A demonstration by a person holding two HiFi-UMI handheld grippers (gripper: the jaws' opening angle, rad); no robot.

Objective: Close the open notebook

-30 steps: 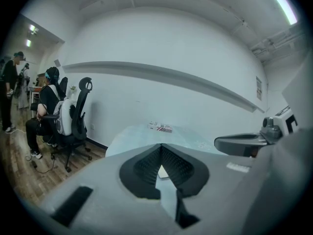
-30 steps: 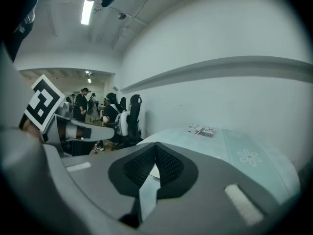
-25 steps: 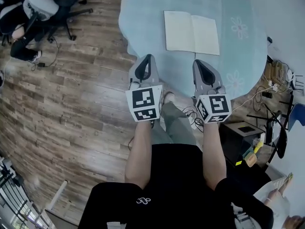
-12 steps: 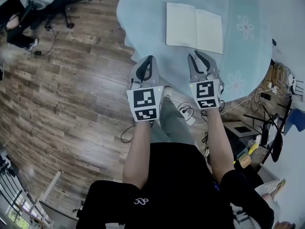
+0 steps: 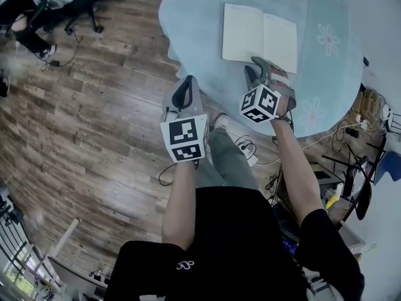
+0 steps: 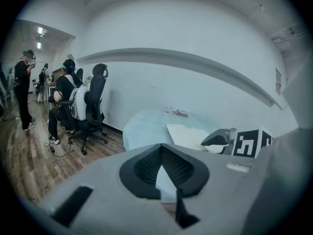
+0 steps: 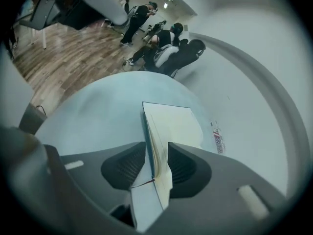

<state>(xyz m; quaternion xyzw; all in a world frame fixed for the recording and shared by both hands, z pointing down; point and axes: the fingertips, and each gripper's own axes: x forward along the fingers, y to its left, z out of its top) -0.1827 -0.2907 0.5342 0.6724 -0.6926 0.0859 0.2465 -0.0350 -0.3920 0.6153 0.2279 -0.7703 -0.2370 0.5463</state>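
Straddling the edge of the notebook (image 5: 260,36) on a blue-clothed round table (image 5: 200,17), R gripper (image 7: 156,151) jaws are opening; L gripper (image 6: 160,148) jaws meet, empty; wood floor (image 5: 81,118) around.

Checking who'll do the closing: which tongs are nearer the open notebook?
Right. The right tongs, jaws opening, straddle the notebook's near edge; the left tongs hang back at the table's edge, clear of it.

Both bare forearms (image 5: 178,199) reach forward from the torso. The left claw (image 5: 187,82) hangs just off the near edge of the bench (image 5: 200,17), tipped gently downward, its jaws together with nothing between them. The right claw (image 5: 254,66) is turned on its side at that edge and points steeply down. Its jaws are opening, with the notebook (image 5: 260,36) edge between them.
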